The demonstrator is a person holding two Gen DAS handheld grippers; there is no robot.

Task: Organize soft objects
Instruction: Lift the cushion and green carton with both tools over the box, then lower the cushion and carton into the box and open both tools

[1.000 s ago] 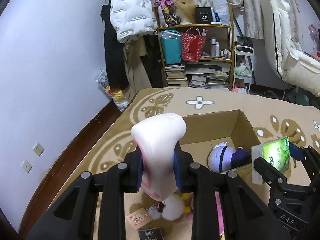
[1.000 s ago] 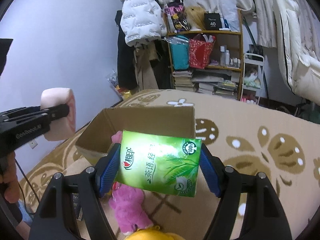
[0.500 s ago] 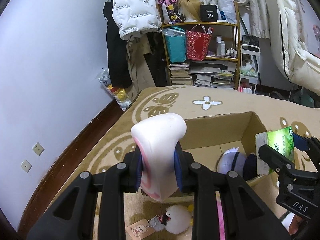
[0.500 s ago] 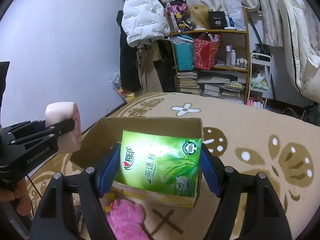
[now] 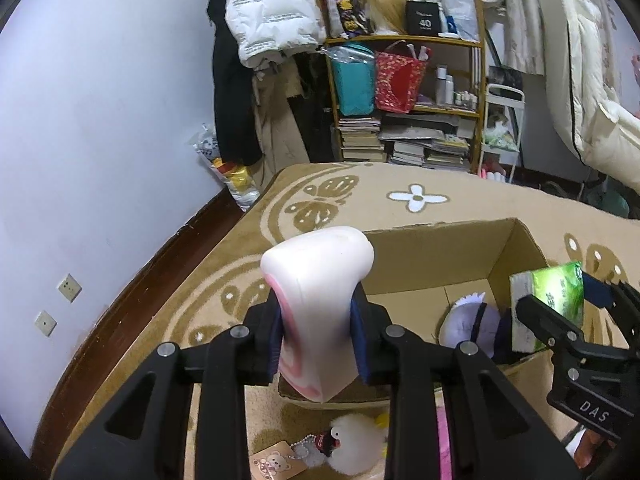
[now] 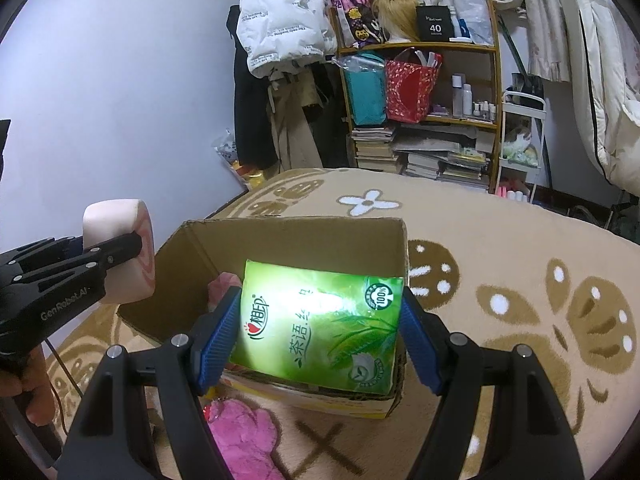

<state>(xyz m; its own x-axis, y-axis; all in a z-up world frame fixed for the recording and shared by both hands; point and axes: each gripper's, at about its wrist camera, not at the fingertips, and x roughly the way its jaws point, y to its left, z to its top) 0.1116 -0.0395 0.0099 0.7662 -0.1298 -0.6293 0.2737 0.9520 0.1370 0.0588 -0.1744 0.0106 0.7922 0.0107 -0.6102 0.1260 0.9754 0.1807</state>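
Two grippers hold soft items above an open cardboard box point(image 6: 304, 240) that stands on a patterned beige rug point(image 6: 520, 248). At left, the left gripper point(image 5: 318, 322) pinches a pink-and-white foam block point(image 5: 320, 280) between its blue pads, near the box's left wall; the block's lower tip is partly hidden by the fingers. Below it, on the rug, lie a white fluffy keychain toy point(image 5: 352, 446) and a small tag point(image 5: 278, 462), both cut off by the gripper frame. Inside the box lies a purple-and-white plush point(image 5: 468, 322), half hidden by the right gripper. At right, the right gripper point(image 6: 320, 326) clamps a green tissue pack point(image 6: 320, 320) over the box opening. A pink plush point(image 6: 244, 440) lies before the box, partly hidden.
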